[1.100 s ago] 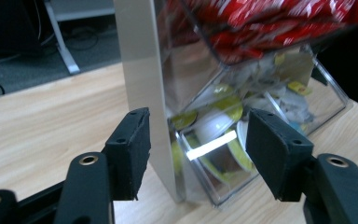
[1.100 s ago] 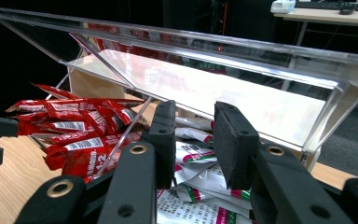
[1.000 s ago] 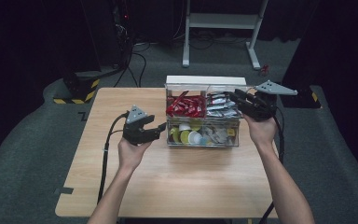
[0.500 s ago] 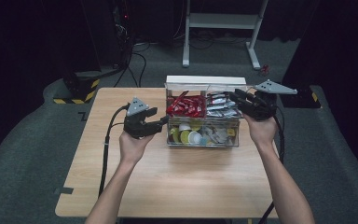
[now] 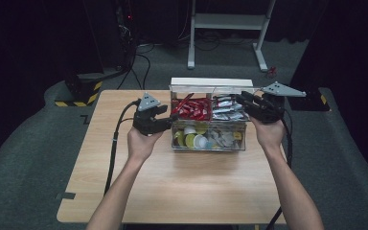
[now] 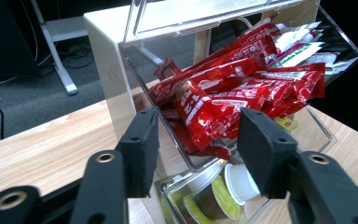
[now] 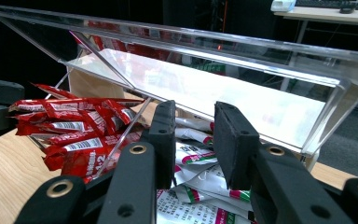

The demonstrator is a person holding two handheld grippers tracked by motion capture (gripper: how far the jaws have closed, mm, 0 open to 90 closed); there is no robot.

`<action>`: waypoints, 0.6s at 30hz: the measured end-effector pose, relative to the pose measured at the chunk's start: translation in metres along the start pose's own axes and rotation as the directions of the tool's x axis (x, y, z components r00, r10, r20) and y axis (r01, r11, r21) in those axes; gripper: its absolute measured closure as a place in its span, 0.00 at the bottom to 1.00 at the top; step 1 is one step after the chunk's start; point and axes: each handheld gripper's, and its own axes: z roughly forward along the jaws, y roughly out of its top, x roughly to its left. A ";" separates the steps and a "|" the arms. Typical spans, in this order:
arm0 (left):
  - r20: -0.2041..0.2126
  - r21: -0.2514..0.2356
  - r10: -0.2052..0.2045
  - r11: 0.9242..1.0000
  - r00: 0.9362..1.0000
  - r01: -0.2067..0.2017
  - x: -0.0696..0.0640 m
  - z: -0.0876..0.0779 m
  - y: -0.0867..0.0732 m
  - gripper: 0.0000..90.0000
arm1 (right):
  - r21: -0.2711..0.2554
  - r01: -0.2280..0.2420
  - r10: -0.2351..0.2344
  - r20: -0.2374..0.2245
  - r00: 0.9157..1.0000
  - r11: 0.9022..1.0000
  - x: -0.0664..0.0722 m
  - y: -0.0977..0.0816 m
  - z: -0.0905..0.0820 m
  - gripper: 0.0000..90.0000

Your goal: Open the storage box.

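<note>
While the right tool (image 5: pixel 245 99) rests at the right upper edge of the clear acrylic organiser box (image 5: pixel 209 143), the left tool (image 5: pixel 171 116) is at the box's left side, aimed at the upper left compartment with the red sachet sticks (image 5: pixel 194 108). This box stands near the far edge of the light wooden worktop (image 5: pixel 172 182); its upper right compartment holds white sachets with red and green print (image 5: pixel 227 109), and the lower drawer holds small round capsules (image 5: pixel 194 140).

In the left gripper view, the left tool's jaws have just been closing and now stand about half open, with one red sachet stick (image 6: pixel 205 116) in the line between them, but the pads (image 6: pixel 142 149) do not yet press on it. In the right gripper view, the right tool's jaws are nearly together with a narrow gap, and whether they pinch the box's edge or lid I cannot tell.

I judge the step to be picking one red stick. The next move calls for bringing the left tool forward over the front wall, then closing on one stick only.
</note>
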 end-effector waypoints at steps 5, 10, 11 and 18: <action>-0.014 0.006 0.016 1.000 1.000 -0.016 -0.001 0.003 0.002 0.60 | 0.001 0.005 -0.005 -0.001 1.000 1.000 0.000 0.000 0.000 0.77; -0.035 0.016 0.047 0.999 0.998 -0.046 -0.005 0.006 0.006 0.68 | 0.002 0.002 -0.002 0.001 1.000 1.000 0.000 0.000 0.000 0.77; -0.035 0.018 0.052 0.999 0.998 -0.052 -0.006 0.007 0.007 0.69 | 0.002 0.002 -0.002 -0.001 1.000 1.000 0.000 0.001 0.000 0.77; -0.056 0.037 0.068 0.997 0.996 -0.066 -0.010 0.013 0.011 0.76 | 0.002 0.004 -0.004 0.000 1.000 1.000 0.000 0.000 0.000 0.77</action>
